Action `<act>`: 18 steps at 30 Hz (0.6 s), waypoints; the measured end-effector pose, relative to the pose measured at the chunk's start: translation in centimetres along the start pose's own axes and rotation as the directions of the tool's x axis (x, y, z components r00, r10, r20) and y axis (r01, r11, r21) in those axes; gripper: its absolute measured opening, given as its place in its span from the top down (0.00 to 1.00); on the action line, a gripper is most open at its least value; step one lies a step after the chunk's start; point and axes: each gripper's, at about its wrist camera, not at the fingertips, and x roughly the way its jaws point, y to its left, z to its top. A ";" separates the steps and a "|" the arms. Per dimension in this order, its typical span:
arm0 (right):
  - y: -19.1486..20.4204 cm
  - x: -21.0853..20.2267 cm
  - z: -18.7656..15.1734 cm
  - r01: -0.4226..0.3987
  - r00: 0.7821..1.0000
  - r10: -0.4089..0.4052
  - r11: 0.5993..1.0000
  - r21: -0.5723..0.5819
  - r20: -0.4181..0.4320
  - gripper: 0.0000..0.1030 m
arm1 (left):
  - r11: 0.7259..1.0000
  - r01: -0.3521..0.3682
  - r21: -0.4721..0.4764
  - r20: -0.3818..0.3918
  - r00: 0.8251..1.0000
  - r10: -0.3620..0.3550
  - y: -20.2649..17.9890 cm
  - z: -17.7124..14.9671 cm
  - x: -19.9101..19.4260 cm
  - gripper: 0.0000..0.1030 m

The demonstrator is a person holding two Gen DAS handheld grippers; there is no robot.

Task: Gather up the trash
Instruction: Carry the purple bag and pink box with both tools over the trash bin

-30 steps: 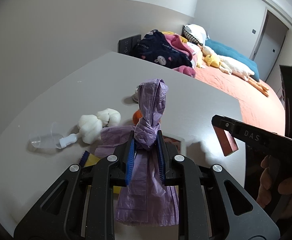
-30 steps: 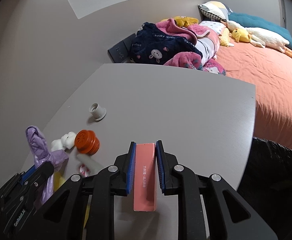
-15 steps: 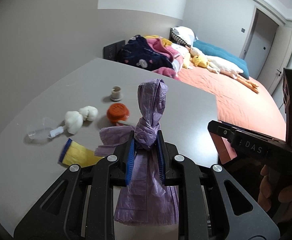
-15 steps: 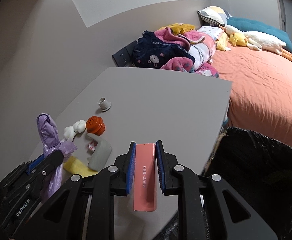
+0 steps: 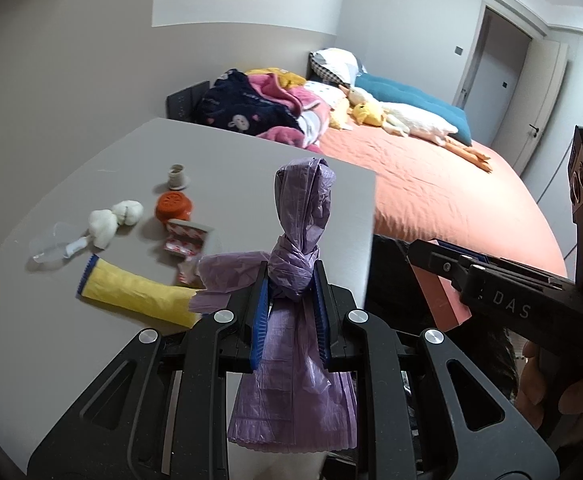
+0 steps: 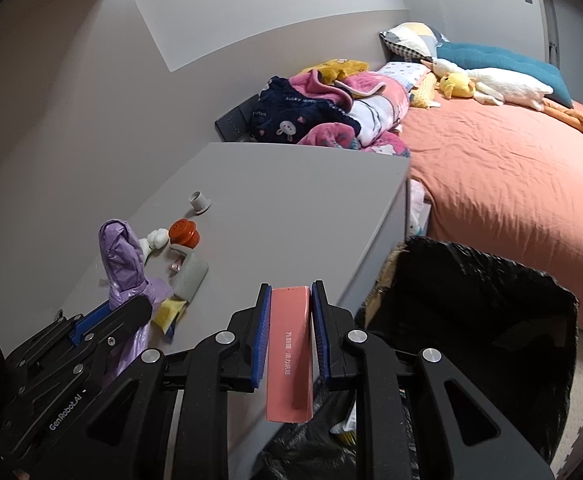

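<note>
left tool (image 5: 290, 300): clamps knotted purple bag (image 5: 301, 216) | right tool (image 6: 290, 304): clamps pink box (image 6: 290, 354) over black bin (image 6: 475, 304)

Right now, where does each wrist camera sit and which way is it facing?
Left wrist: on the left gripper, angled down over the grey table; shows its jaws clamping the purple bag, plus the right gripper and a hand.
Right wrist: on the right gripper, angled down toward the black bin; shows its jaws clamping the pink box.
Shared: table, orange cap, bed.
</note>
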 end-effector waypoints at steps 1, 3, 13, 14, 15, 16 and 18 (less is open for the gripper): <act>-0.2 -0.3 -0.2 0.002 1.000 -0.002 1.000 0.002 0.002 0.79 | 1.000 0.004 0.004 0.001 1.000 -0.004 -0.4 -0.1 -0.1 0.81; -0.7 -1.0 -0.6 0.007 1.000 -0.007 1.000 0.006 0.008 0.79 | 1.000 0.014 0.013 0.002 1.000 -0.014 -1.2 -0.3 -0.3 0.81; -3.6 -4.2 -1.8 0.042 0.998 -0.044 0.998 0.037 0.038 0.79 | 0.997 0.053 0.055 0.004 0.999 -0.053 -4.4 -1.0 -0.9 0.81; -3.8 -4.4 -1.9 0.045 0.998 -0.046 0.998 0.040 0.041 0.79 | 0.997 0.057 0.059 0.003 0.998 -0.057 -4.6 -1.0 -0.9 0.81; -4.1 -4.7 -1.9 0.049 0.998 -0.051 0.998 0.044 0.043 0.79 | 0.996 0.062 0.065 0.001 0.998 -0.062 -5.0 -1.0 -0.8 0.81; -4.4 -4.8 -2.0 0.053 0.997 -0.055 0.997 0.047 0.046 0.79 | 0.995 0.067 0.070 0.001 0.998 -0.067 -5.4 -1.1 -0.8 0.81; -5.1 -5.4 -2.2 0.061 0.997 -0.064 0.996 0.058 0.053 0.79 | 0.994 0.078 0.081 -0.001 0.997 -0.078 -6.1 -1.1 -0.8 0.81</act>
